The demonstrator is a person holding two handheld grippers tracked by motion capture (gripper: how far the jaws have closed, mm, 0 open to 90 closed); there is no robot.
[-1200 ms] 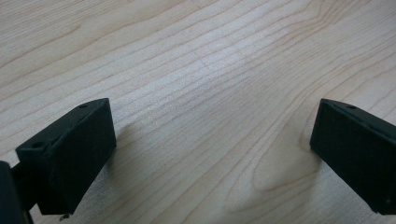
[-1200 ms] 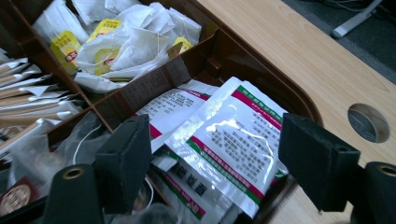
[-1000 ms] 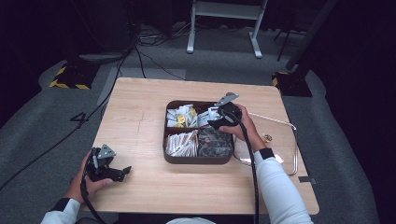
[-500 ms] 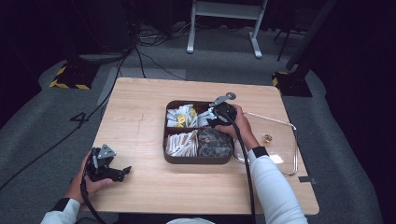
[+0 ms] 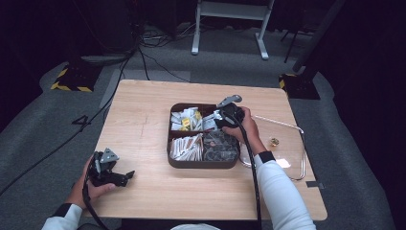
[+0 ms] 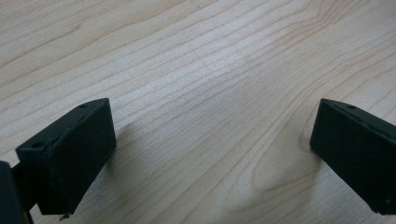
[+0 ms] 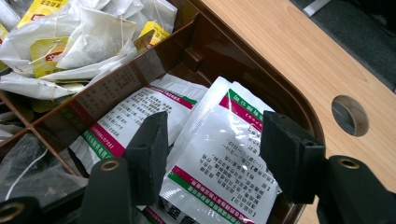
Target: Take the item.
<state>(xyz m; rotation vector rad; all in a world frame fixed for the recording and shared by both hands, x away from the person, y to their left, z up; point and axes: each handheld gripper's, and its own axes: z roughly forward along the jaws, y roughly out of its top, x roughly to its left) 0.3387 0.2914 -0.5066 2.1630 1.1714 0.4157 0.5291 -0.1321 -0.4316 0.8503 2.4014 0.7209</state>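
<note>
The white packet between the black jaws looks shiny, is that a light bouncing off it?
Yes: in the right gripper view, glare whitens part of the top white packet and washes out some print. In the left gripper view, soft shadows lie beside both jaws on the table. The high view's surroundings are dark.

The left half of the tabletop [image 5: 143, 120] is lying bare, giving free passage around the left tongs [image 5: 125, 176]. The tray [image 5: 201, 164] is blocking the middle, its dividers [image 7: 107, 88] walling off each compartment. The right tongs [image 7: 212, 154], their jaws having just been closing, are straddling a sachet [image 7: 219, 158], hemmed in by the tray's wall. A wire frame [image 5: 300, 143] is fencing the right edge.
</note>
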